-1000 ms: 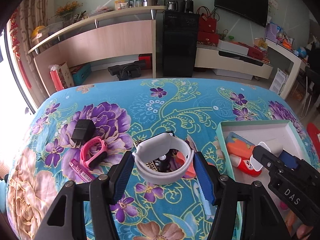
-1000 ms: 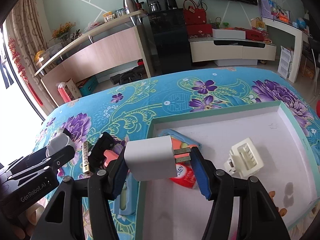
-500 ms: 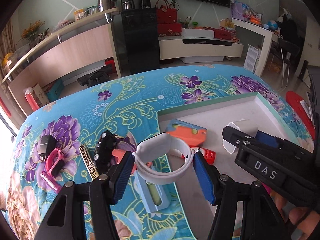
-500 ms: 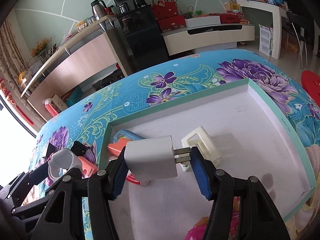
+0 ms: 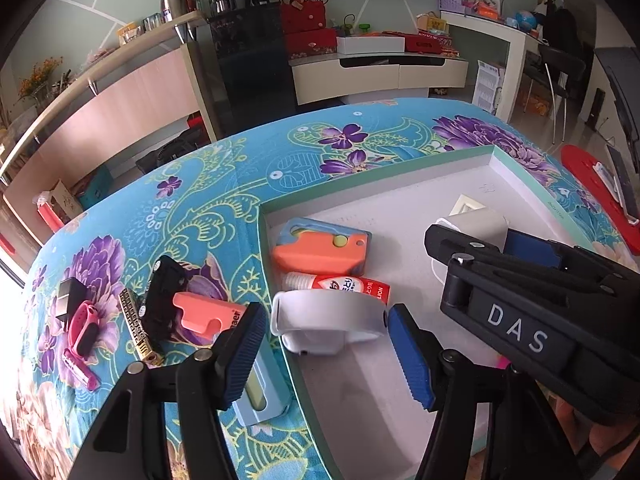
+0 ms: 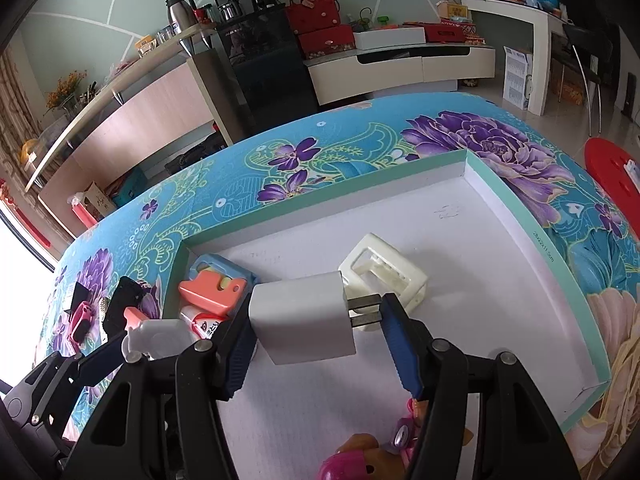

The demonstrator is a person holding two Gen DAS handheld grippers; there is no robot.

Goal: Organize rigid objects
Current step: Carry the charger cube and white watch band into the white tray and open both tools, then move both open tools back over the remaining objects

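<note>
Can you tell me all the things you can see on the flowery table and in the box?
box: 1, white inside with green rim, on the tablecloth
tablecloth: 1, blue with purple flowers, over the table
white band: 1, at the box's near-left edge, between the left gripper's opening jaws
white charger: 1, over the box, in the right gripper
cream plastic frame: 1, in the box
orange and blue case: 1, box's left corner
red and white tube: 1, beside that case
pink band: 1, on the cloth, far left
black block: 1, on the cloth
light blue case: 1, on the cloth beside the box
left gripper: black, blue pads
right gripper: black, blue pads
</note>
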